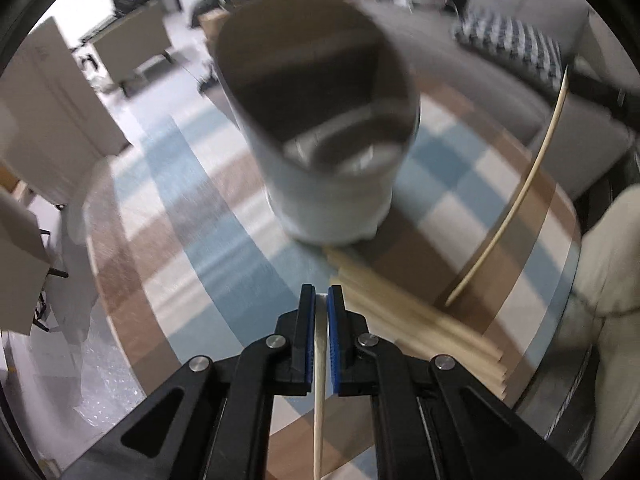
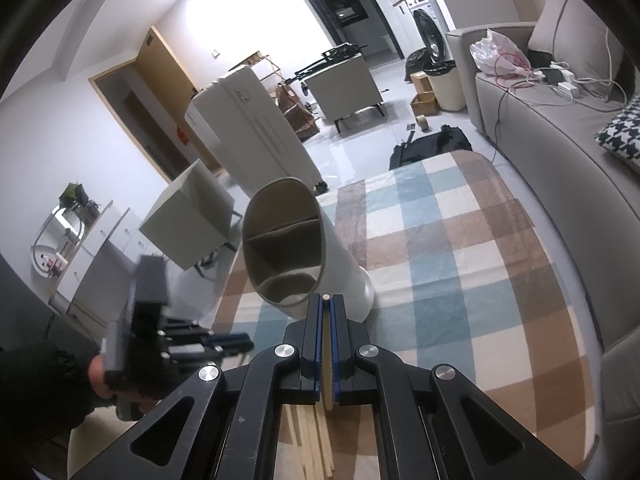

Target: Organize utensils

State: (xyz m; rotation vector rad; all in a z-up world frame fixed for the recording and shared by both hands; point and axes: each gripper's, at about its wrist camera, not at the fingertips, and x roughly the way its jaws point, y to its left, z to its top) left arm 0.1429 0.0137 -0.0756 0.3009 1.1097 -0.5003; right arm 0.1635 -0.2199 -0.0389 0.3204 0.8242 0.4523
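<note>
Chopsticks (image 1: pixel 319 400) (one each) pinched between both tongs.

Left claw (image 1: pixel 321 294) pinches one chopstick (image 1: pixel 319 420) before the white holder (image 1: pixel 332 204).

White holder (image 2: pixel 344 264), blue-brown checked tablecloth (image 2: pixel 460 264)

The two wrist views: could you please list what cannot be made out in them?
- Left wrist view: the holder is motion-blurred, so what lies at its bottom is unclear.
- Left wrist view: the chopstick in the left claw is cut off by the lower edge.
- Right wrist view: the right claw hides most of its chopstick and the pile of chopsticks.
- Right wrist view: the holder's near compartment is shadowed.
</note>
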